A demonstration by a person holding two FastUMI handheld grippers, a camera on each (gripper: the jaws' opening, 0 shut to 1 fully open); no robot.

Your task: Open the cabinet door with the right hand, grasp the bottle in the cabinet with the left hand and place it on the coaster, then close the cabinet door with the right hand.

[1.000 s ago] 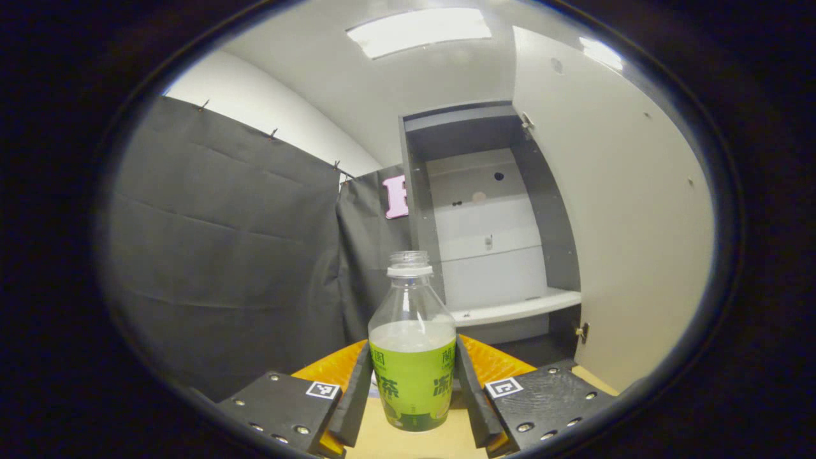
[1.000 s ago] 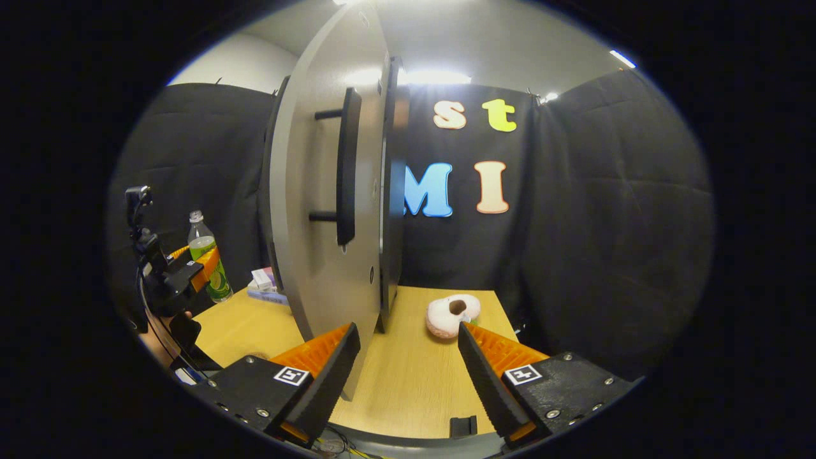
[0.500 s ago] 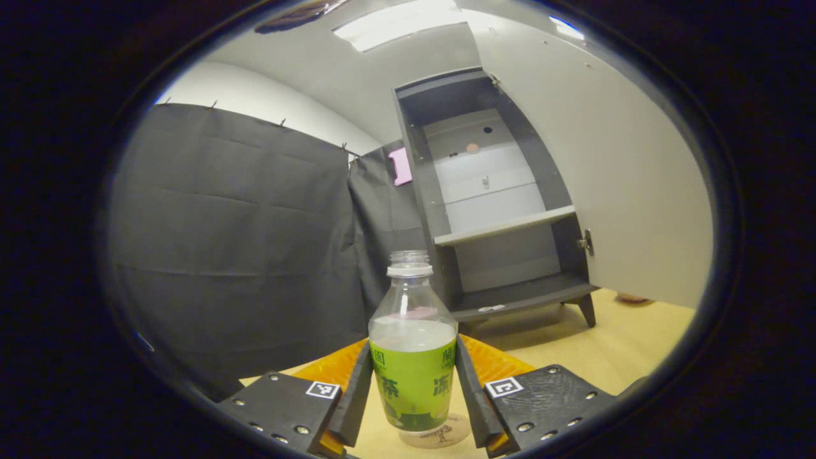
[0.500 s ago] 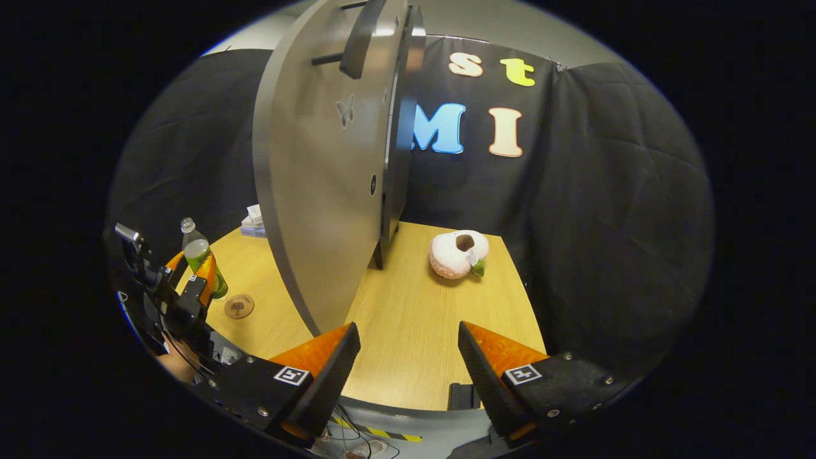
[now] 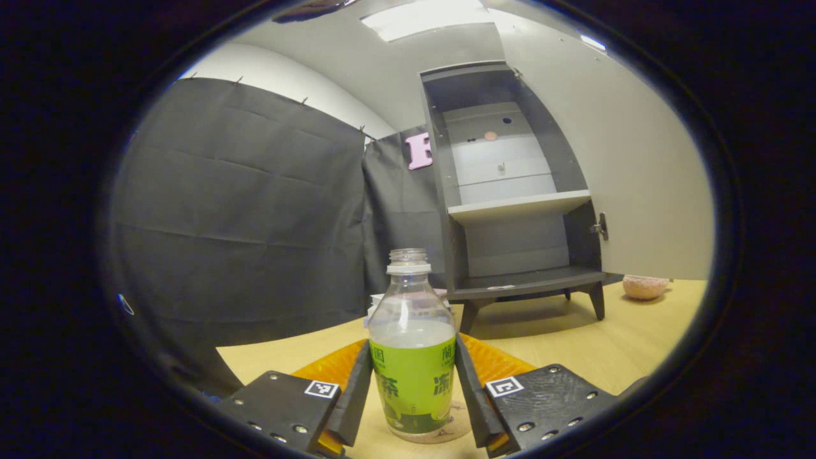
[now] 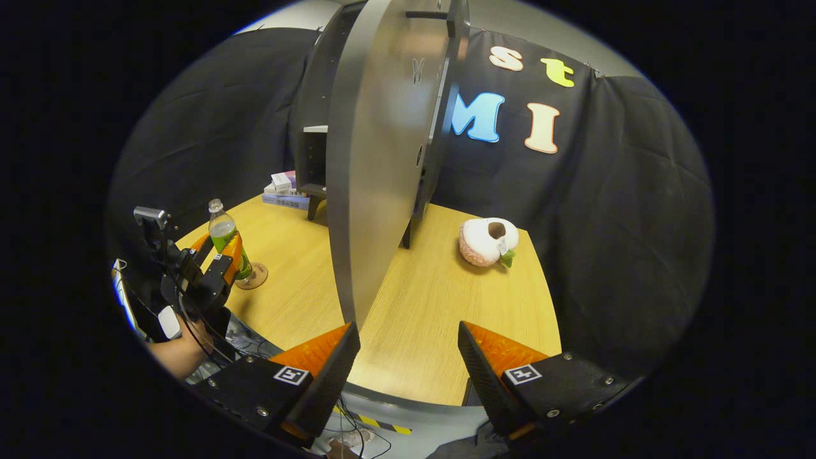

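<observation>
Between the fingers of the left tongs (image 5: 413, 389), the bottle (image 5: 413, 357) stands upright with its base on or just above the coaster (image 6: 253, 278); contact cannot be confirmed. Both fingers press the labelled lower body, one on each side. In the right gripper view, the same bottle sits at the near-left part of the surface (image 6: 433, 319), well apart from the cabinet (image 5: 516, 191).

Handling judgement: the bottle is clear thin plastic, roughly half full and uncapped. It is likely light, slightly yielding under squeeze, and smooth at the label. Keep it vertical, as tilting would spill liquid. The labelled mid-to-lower body is the proper hold; the narrow neck offers less contact.

The right tongs (image 6: 408, 357) are spread wide, holding nothing and touching nothing, hovering above the near edge of the surface. The cabinet door (image 6: 382, 166) stands open, edge-on ahead of them. A plush toy (image 6: 488, 241) lies to the right of the door.
</observation>
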